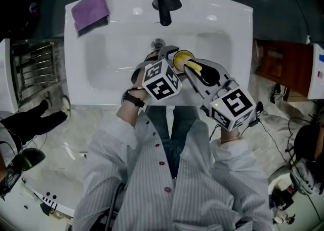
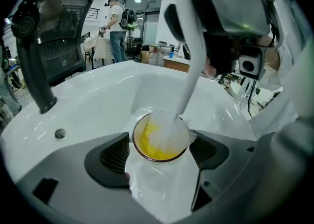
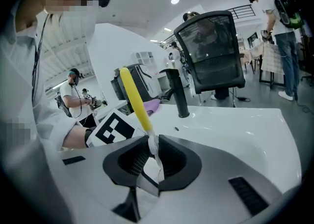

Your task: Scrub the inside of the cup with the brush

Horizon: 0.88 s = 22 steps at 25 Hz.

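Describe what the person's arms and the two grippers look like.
Both the left gripper and the right gripper are pale grey shells with dark ribbed pads, each carrying a white cube with black square markers. The sleeves are a light, finely striped shirt; a black wristband sits on the left wrist.

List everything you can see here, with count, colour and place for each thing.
white ceramic sink: one, white, before the person.
black tap: one, black, back rim centre.
purple folded cloth: one, purple, sink's back-left corner.
yellow round cup: one, yellow, over the basin.
yellow-handled bristle brush: one, yellow with white bristles, head inside cup.
metal wire rack: one, grey, left of sink.
left gripper: one, grey, shut on cup.
right gripper: one, grey, shut on brush handle.
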{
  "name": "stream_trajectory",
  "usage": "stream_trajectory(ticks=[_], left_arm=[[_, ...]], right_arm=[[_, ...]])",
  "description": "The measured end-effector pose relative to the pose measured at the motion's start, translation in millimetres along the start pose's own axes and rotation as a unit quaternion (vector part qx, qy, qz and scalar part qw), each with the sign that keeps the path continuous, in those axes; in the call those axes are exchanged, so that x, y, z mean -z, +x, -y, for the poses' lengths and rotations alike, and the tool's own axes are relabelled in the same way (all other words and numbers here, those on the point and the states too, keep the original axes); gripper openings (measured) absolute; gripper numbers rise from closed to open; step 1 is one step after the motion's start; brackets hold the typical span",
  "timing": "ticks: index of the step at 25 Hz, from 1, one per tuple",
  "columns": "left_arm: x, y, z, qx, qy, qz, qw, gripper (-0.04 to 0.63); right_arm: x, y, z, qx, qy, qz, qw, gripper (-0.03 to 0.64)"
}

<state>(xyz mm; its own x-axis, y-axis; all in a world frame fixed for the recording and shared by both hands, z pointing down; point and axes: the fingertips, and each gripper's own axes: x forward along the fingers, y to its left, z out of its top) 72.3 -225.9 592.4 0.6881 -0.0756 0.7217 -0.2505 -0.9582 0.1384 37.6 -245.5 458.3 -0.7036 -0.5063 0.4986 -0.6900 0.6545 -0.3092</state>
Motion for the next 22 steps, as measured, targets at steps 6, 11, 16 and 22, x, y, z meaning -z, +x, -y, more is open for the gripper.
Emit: stream_trajectory(ticks=[6,11,16,22], left_arm=[[3,0,0,-0.008,0.017,-0.009,0.9998,0.390],[6,3,0,-0.033,0.066,-0.026,0.9969,0.388],[2,5,-1,-0.035,0.060,-0.018,0.9974,0.387],[5,5,1,-0.036,0.072,-0.026,0.9964,0.388]], right_arm=[[-13,28,22,-0.007,0.035,-0.005,0.999,0.073],[-17,32,55,0.003,0.071,0.004,0.997,0.064],[-11,14,77,0.014,0.096,0.014,0.995,0.060],[4,-19,69,0.012,0.094,0.012,0.995,0.060]])
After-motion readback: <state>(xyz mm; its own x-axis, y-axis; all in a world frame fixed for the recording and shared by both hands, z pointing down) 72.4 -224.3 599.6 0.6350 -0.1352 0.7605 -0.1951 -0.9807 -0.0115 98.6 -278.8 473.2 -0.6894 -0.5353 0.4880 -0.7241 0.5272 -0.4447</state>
